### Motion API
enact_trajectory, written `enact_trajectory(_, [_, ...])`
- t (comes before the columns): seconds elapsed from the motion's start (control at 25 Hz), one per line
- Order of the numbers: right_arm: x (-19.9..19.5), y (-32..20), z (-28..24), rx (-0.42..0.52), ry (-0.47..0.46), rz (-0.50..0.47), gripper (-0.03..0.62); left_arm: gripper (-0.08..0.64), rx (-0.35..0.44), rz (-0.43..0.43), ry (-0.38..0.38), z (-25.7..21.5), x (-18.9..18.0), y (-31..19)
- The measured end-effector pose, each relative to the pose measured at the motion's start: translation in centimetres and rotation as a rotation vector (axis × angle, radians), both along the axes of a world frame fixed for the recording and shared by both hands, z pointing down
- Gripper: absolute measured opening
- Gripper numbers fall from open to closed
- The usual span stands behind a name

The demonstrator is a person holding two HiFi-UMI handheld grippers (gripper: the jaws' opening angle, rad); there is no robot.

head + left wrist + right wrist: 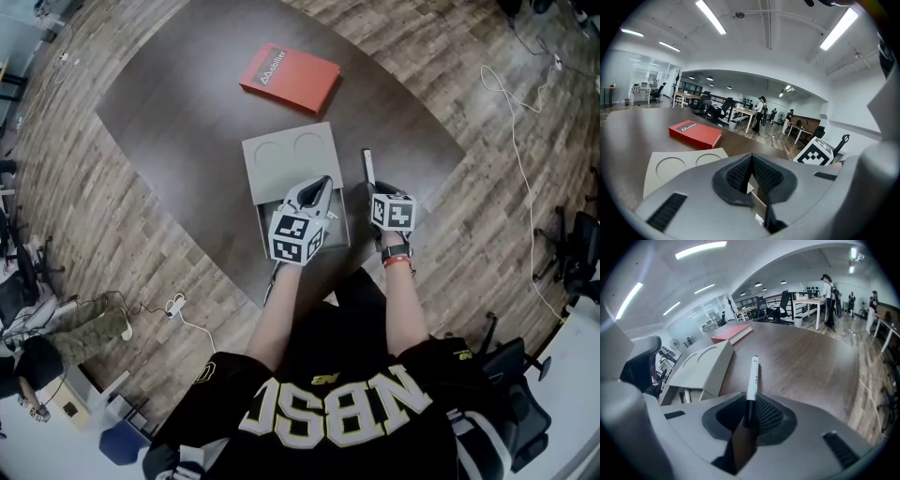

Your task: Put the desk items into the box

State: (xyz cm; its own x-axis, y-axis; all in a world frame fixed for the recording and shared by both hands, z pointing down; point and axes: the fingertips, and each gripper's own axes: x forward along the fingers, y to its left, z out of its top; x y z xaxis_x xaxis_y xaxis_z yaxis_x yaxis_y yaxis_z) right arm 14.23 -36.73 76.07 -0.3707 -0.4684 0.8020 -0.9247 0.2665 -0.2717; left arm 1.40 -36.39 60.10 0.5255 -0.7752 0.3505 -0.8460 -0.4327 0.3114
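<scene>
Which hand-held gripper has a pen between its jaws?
The right hand-held gripper, closed on the marker pen; the left hand-held gripper is shut, empty.

Dark table [178, 141], wood-plank floor [441, 66], white cable [526, 187] lying on it, black chairs [574, 248] nearby

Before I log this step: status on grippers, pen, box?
Left gripper shut, above box opening. Right gripper closed on pen, pen flat on table beside box. Nothing else in the way.

Head view looks steeply down on the table [187, 141]. Gripper views face low across it, sharing lid [684, 164], book [696, 133].
</scene>
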Motion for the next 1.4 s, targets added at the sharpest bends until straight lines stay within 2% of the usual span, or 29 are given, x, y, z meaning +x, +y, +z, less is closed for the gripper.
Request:
enact_trajectory(0.32, [0.8, 2.0, -2.2, 0.019, -0.01, 0.024, 0.074, 0.015, 0.008, 0.006, 0.016, -0.5, 0.0, 2.3])
enact_trajectory(0.8, [-1.4, 6.0, -6.4, 0.096, -0.043, 0.006, 0.075, 0.015, 0.048, 0.012, 0.011, -2.6, -1.2, 5.9])
enact_trajectory(1.08, [-3.3, 7.8, -8.9, 0.167, -0.088, -0.052, 0.075, 0.015, 0.061, -0.009, 0.001, -3.2, -2.5, 8.1])
enact_trajectory(1.4, [-7.4, 9.4, -10.2, 0.198, -0.122, -0.143, 0.075, 0.015, 0.07, -0.042, -0.013, -3.5, -4.5, 10.2])
